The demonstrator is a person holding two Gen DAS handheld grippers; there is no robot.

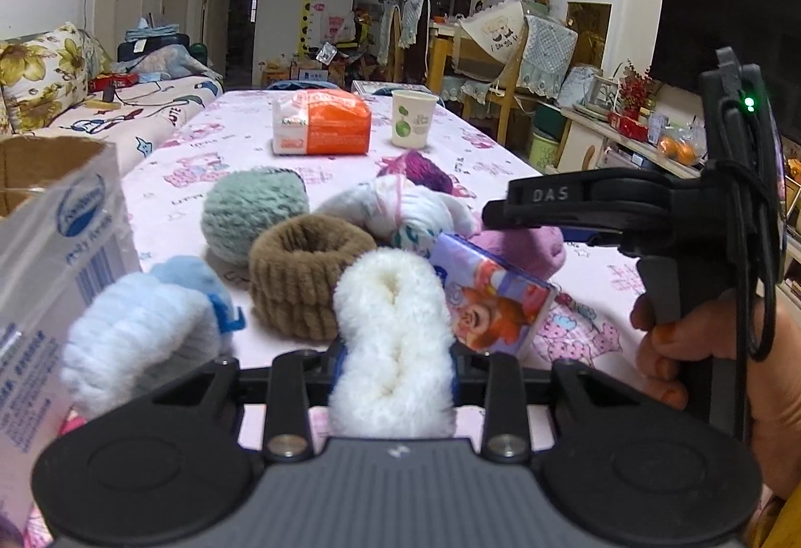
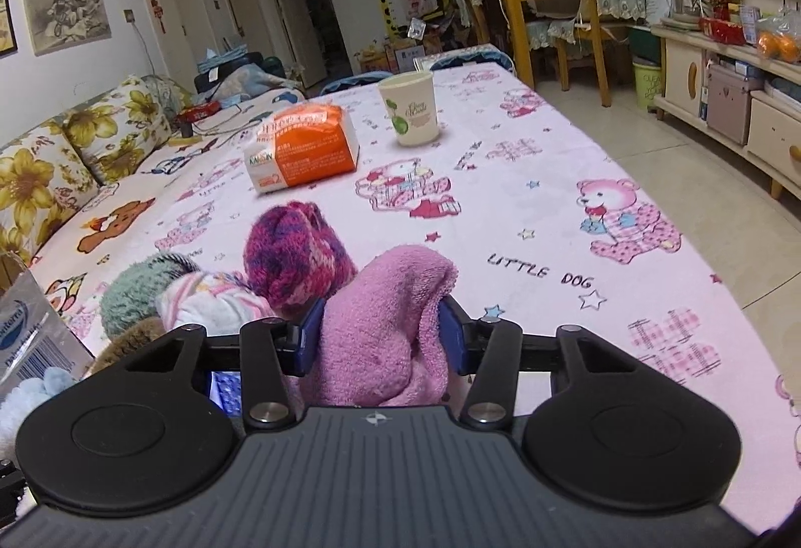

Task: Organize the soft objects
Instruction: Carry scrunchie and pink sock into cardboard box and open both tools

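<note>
My left gripper (image 1: 396,365) is shut on a white fluffy scrunchie (image 1: 393,322), squeezed upright between its blue pads just above the pink tablecloth (image 1: 210,137). In the right wrist view my right gripper (image 2: 383,340) is shut on a pink fleece cloth (image 2: 395,297) that bulges up between the pads. In the left wrist view the right gripper (image 1: 495,215) comes in from the right over that pink cloth (image 1: 535,247). Around them lie a brown scrunchie (image 1: 305,277), a teal yarn ball (image 1: 255,207), a light blue fluffy piece (image 1: 145,327), a white-pink bundle (image 1: 400,207) and a purple knit piece (image 2: 295,252).
A cartoon-printed tissue pack (image 1: 493,297) leans beside the white scrunchie. A cardboard box with a plastic bag (image 1: 50,247) stands at the near left. Farther back are an orange tissue pack (image 1: 323,122) and a paper cup (image 1: 413,117). A sofa runs along the left.
</note>
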